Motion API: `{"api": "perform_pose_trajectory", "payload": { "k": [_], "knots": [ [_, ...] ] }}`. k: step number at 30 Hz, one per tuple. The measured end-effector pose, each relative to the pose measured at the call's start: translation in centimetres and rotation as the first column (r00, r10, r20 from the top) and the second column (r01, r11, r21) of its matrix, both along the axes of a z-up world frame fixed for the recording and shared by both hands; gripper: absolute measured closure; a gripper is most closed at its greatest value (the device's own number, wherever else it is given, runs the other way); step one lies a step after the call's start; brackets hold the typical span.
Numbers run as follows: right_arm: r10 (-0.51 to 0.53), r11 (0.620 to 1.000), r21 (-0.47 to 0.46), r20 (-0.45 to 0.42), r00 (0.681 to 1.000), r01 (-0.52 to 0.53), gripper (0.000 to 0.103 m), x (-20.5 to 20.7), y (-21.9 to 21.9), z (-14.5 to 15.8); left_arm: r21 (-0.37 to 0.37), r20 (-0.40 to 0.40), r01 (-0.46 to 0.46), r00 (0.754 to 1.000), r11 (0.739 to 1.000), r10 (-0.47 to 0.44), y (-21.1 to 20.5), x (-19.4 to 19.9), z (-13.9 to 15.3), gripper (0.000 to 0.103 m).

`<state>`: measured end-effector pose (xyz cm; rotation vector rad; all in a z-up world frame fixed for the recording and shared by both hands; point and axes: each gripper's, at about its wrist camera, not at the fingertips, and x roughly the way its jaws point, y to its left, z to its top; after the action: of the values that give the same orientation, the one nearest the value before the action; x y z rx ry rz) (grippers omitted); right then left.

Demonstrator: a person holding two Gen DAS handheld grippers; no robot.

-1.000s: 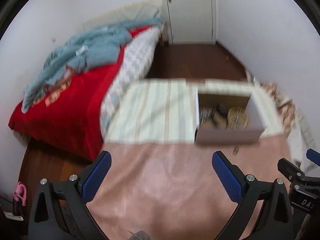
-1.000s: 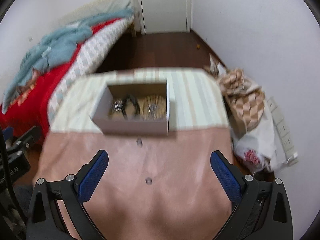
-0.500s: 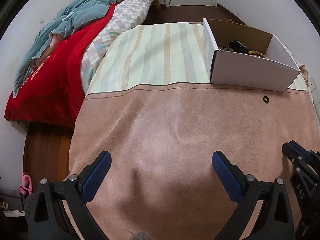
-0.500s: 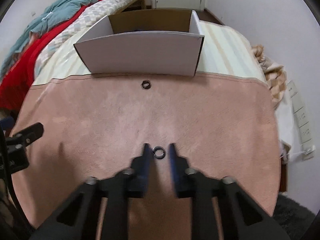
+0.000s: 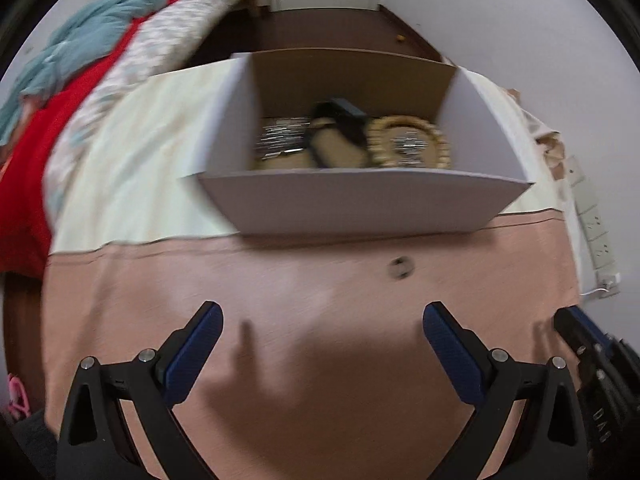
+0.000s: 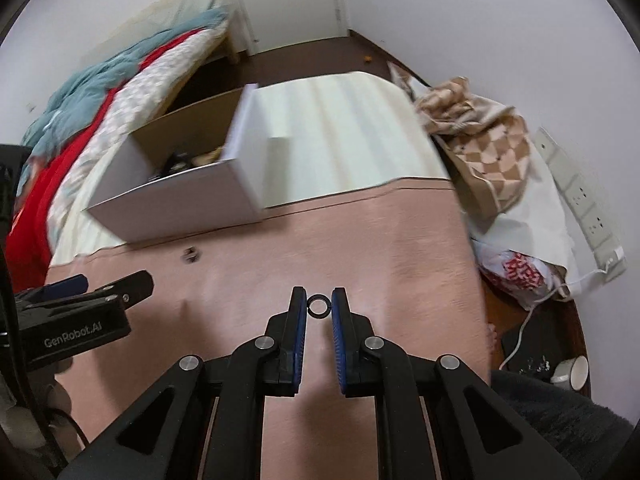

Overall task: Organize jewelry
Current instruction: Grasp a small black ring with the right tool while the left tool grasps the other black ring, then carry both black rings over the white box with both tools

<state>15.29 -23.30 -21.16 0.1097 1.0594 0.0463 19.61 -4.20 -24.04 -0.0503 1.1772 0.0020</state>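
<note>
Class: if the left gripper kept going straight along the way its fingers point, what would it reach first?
Probably the pink cloth, as the left gripper seems to tilt down at it. If it skims above, the white box front wall comes next; the small ring lies slightly right. Depth is unclear.

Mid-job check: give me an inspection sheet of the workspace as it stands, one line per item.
Surface: pink cloth in front, striped cloth behind.
Job's things: open white box with bracelets and beads inside; black ring between the right gripper's fingertips; second ring lying on the pink cloth before the box.
Clutter: checked bag and plastic bag off the right edge.
Grippers: left gripper open, empty; right gripper shut on the black ring.
Cables: white cord from the power strip.
Surroundings: bed, door, dark floor.
</note>
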Motion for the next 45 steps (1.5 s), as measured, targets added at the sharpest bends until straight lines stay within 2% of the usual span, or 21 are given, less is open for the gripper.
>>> {"api": "perform_pose_trajectory", "payload": {
  "k": [1,3,4,6,7,10,12,14,19,23,27,30,37,42,45],
  "knots": [
    [-0.01,1.0,0.002,-0.005,1.0,0.01,0.09,0.2,-0.7,-0.2,0.006,0.001,0.012,1.0,1.0,-0.012,-0.7,0.3,-0.1,0.007],
    [-0.032,0.999,0.002,-0.011,0.999,0.032,0.09,0.7,-1.8,-0.6,0.019,-0.002,0.047,0.999,0.999,-0.047,-2.4,0.8,-0.5,0.021],
    [-0.037,0.999,0.004,-0.014,0.999,0.037,0.09,0.9,-2.2,-0.8,0.025,-0.006,0.06,0.998,0.998,-0.06,-3.0,1.0,-0.8,0.025],
    [-0.043,0.999,0.004,-0.012,0.999,0.043,0.09,1.2,-2.8,-1.0,0.035,-0.011,0.077,0.997,0.996,-0.077,-3.8,1.3,-1.1,0.04],
    [-0.045,0.999,0.004,-0.01,0.999,0.045,0.09,1.3,-2.9,-1.0,0.037,-0.012,0.084,0.996,0.996,-0.084,-4.1,1.4,-1.2,0.044],
    [-0.054,0.999,0.01,-0.005,0.999,0.054,0.09,1.6,-3.3,-1.1,0.043,0.018,0.099,0.995,0.994,-0.1,-4.7,1.5,-1.0,0.061],
    [-0.058,0.998,0.015,-0.002,0.998,0.058,0.09,1.5,-3.5,-0.9,0.039,0.024,0.109,0.994,0.993,-0.11,-4.9,1.8,-0.9,0.085],
    [-0.06,0.998,0.015,0.004,0.998,0.06,0.09,1.5,-3.6,-0.8,0.037,0.025,0.112,0.993,0.993,-0.113,-4.9,1.9,-0.9,0.093],
    [-0.061,0.998,0.023,0.021,0.998,0.061,0.09,1.3,-3.5,0.1,0.043,0.042,0.111,0.993,0.993,-0.113,-4.7,1.4,-0.5,0.093],
    [-0.051,0.998,0.03,0.051,0.997,0.049,0.09,1.1,-3.2,1.6,0.039,0.07,0.11,0.991,0.993,-0.113,-4.3,0.6,0.9,0.093],
    [-0.032,0.999,0.044,0.099,0.995,0.028,0.09,0.9,-2.7,4.2,0.034,0.125,0.106,0.986,0.994,-0.109,-3.6,-0.3,3.7,0.093],
    [-0.013,0.998,0.057,0.141,0.99,0.005,0.09,1.2,-2.1,6.3,0.047,0.193,0.099,0.975,0.994,-0.106,-2.8,-0.8,6.9,0.093],
    [0.057,0.994,0.074,0.22,0.974,-0.075,0.09,3.6,1.2,10.3,0.069,0.294,0.069,0.952,0.995,-0.086,-0.3,0.2,12.1,0.093],
    [0.115,0.984,0.109,0.216,0.97,-0.141,0.09,6.8,3.7,11.0,0.034,0.271,0.053,0.961,0.998,-0.06,1.8,2.8,12.6,0.093],
    [0.145,0.97,0.169,0.168,0.975,-0.173,0.09,9.5,4.4,10.2,-0.049,0.196,0.041,0.98,0.998,-0.031,3.8,5.5,11.6,0.093]
  ]
}}
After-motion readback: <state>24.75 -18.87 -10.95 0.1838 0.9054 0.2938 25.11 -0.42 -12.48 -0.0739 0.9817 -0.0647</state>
